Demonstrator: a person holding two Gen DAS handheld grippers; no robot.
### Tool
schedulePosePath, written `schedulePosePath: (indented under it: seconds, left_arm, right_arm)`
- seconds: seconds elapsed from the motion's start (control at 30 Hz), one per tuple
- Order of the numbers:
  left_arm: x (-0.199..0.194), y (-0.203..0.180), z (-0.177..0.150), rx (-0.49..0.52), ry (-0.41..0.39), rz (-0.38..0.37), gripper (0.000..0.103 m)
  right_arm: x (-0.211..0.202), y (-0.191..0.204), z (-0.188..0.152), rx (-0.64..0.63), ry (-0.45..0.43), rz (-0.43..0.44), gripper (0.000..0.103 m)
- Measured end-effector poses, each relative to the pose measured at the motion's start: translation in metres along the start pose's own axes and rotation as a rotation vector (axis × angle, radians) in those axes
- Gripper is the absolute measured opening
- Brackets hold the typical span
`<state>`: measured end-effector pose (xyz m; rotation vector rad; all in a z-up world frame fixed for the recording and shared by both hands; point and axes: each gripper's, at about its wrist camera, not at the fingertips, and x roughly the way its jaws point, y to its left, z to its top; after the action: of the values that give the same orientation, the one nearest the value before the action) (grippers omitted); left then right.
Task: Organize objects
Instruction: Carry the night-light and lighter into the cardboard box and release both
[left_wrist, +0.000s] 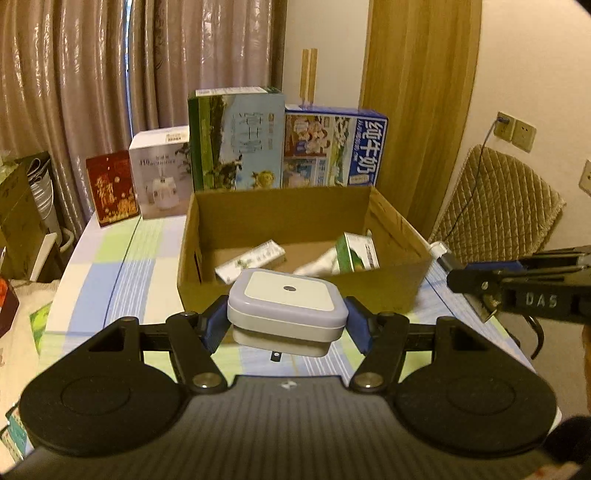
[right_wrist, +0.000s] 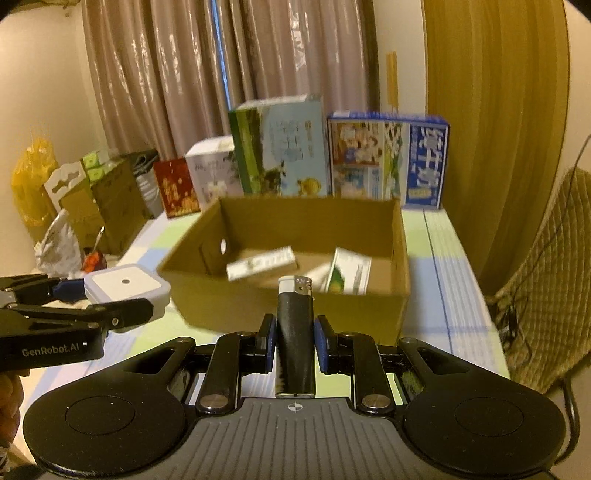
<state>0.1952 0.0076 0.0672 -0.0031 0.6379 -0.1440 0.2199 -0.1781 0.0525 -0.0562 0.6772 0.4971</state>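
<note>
My left gripper (left_wrist: 286, 326) is shut on a white square plug-in night light (left_wrist: 288, 308), held above the table just in front of the open cardboard box (left_wrist: 295, 210). The same light (right_wrist: 125, 286) shows at the left of the right wrist view. My right gripper (right_wrist: 294, 341) is shut on a black lighter (right_wrist: 295, 332) with a silver top, pointing at the box (right_wrist: 303, 221). Inside the box lie a long white carton (left_wrist: 251, 260) and a green-and-white carton (left_wrist: 356, 254). From the right edge of the left wrist view, the right gripper (left_wrist: 456, 281) enters.
Behind the box stand two milk cartons (left_wrist: 236, 138) (left_wrist: 332, 147), a white box (left_wrist: 160, 171) and a red box (left_wrist: 110, 186). The table (left_wrist: 110, 273) has a checked cloth. A padded chair (left_wrist: 495, 206) is on the right. Bags and boxes (right_wrist: 92, 199) crowd the left.
</note>
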Motion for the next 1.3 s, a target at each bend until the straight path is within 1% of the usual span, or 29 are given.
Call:
schedulePosePath:
  seconds: [0.1, 0.23, 0.47, 0.77, 1.07, 1.17, 1.2, 1.23, 1.3]
  left_arm:
    - [0.013, 0.007, 0.017, 0.008, 0.0, 0.011, 0.061]
    - [0.036, 0.016, 0.04, 0.008, 0.007, 0.011, 0.061]
    - [0.075, 0.027, 0.065, 0.024, 0.031, 0.024, 0.061]
    - [0.118, 0.033, 0.073, 0.041, 0.068, 0.019, 0.061]
    - [0.152, 0.041, 0.076, 0.017, 0.08, 0.004, 0.061]
    - [0.162, 0.042, 0.075, 0.009, 0.083, 0.001, 0.068]
    - [0.163, 0.041, 0.075, 0.011, 0.083, 0.001, 0.068]
    - [0.163, 0.041, 0.074, 0.011, 0.079, 0.004, 0.068]
    - [0.159, 0.042, 0.073, 0.012, 0.067, 0.007, 0.068]
  right_arm:
    - [0.01, -0.003, 0.021, -0.011, -0.014, -0.001, 0.019]
    - [0.031, -0.007, 0.047, -0.013, -0.009, 0.009, 0.019]
    - [0.073, -0.017, 0.075, 0.0, 0.023, 0.024, 0.019]
    - [0.116, -0.03, 0.084, 0.032, 0.067, 0.033, 0.019]
    - [0.144, -0.04, 0.088, 0.082, 0.081, 0.034, 0.019]
    - [0.153, -0.043, 0.089, 0.106, 0.079, 0.042, 0.019]
    - [0.156, -0.046, 0.089, 0.125, 0.069, 0.05, 0.019]
    - [0.158, -0.048, 0.09, 0.139, 0.062, 0.062, 0.021]
    - [0.163, -0.056, 0.09, 0.182, 0.053, 0.102, 0.047]
